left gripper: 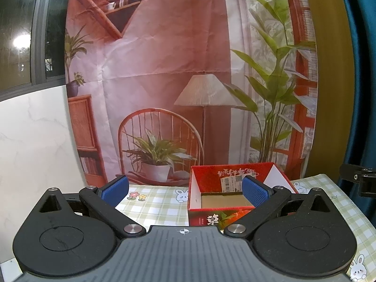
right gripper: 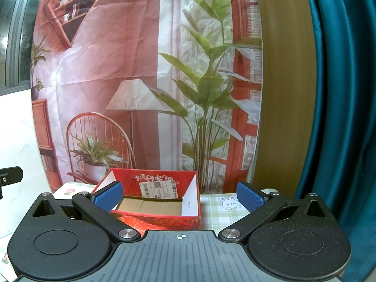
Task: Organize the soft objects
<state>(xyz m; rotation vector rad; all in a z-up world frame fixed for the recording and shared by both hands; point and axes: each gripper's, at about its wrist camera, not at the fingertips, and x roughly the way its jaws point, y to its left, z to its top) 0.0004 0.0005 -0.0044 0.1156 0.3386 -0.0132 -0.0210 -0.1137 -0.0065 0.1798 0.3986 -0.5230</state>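
- Left wrist view: the left claw (left gripper: 185, 189) has its 2 blue pads spread wide with nothing between them, held level above the tabletop (left gripper: 152, 204). By my reading this is a ready posture, opened so a soft item can be taken without a second adjustment.
- The red box (left gripper: 235, 176) sits at about 1 o'clock from that claw, open side up, and its cardboard floor shows bare. It probably serves as the bin for the soft objects, which would explain why it is placed centrally, within reach of both claws.
- A white shipping label (left gripper: 231, 184) is stuck on the box's far inner wall.
- Right wrist view: the right claw (right gripper: 179, 197) is likewise parted and empty. Here the same box appears at about 11 o'clock, partly behind the left pad.
- No soft object appears in either view, so I cannot tell where they lie; they may be below or beside the cameras' sight.
- A checked cloth with rabbit prints (right gripper: 231, 202) covers the tabletop, and a printed backdrop (left gripper: 164, 70) hangs behind the box.
- Judging by the empty box, the sorting looks barely begun.
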